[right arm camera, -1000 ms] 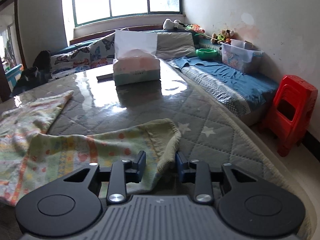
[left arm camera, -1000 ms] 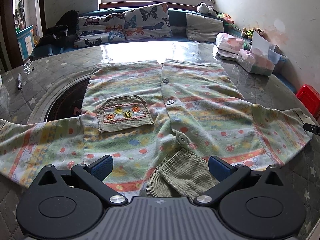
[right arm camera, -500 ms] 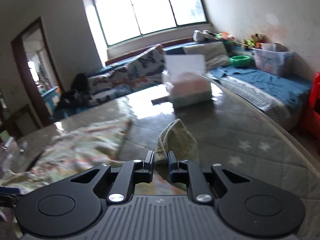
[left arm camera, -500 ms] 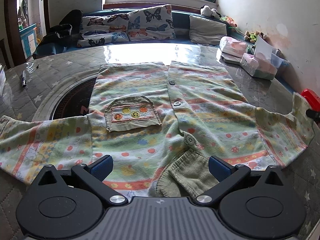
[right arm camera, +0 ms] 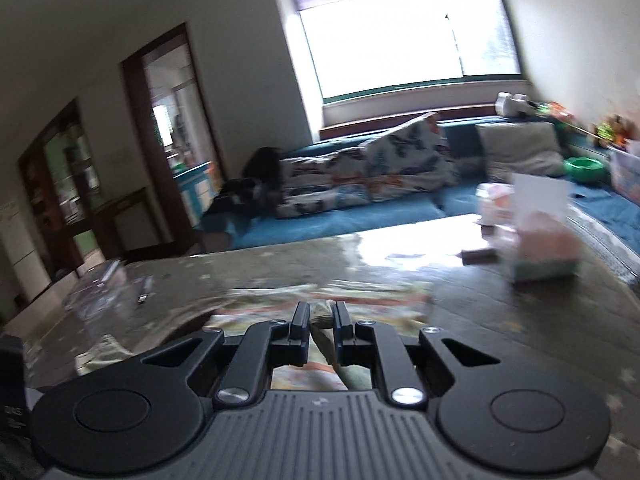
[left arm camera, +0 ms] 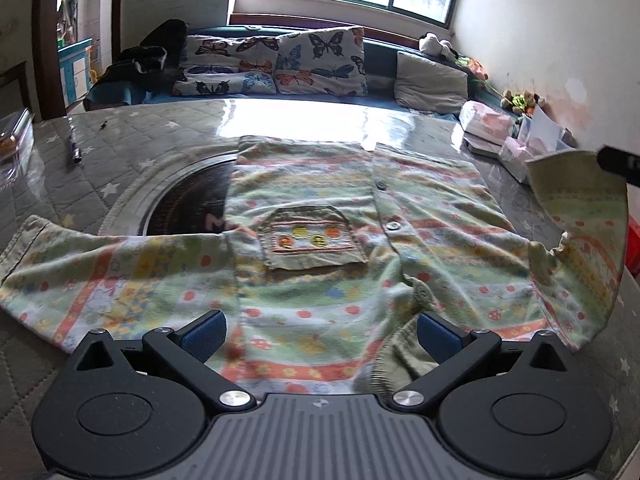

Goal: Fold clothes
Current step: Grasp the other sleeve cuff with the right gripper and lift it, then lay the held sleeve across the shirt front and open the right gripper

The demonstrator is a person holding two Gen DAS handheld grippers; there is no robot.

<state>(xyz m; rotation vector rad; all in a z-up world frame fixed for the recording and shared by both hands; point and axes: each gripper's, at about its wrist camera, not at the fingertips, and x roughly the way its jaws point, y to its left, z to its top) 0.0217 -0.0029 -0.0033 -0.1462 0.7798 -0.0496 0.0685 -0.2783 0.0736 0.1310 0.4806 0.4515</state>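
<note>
On the quilted table, with the shirt spread flat front-up, the right gripper clamps the lifted right sleeve cuff; carry it evenly across the chest while the left gripper, jaws spread wide, hovers near the collar.

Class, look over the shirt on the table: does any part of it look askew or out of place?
Yes. The shirt lies flat except its right sleeve, which stands raised, pinched at the cuff by the right gripper. The left gripper hovers open at the collar.
</note>
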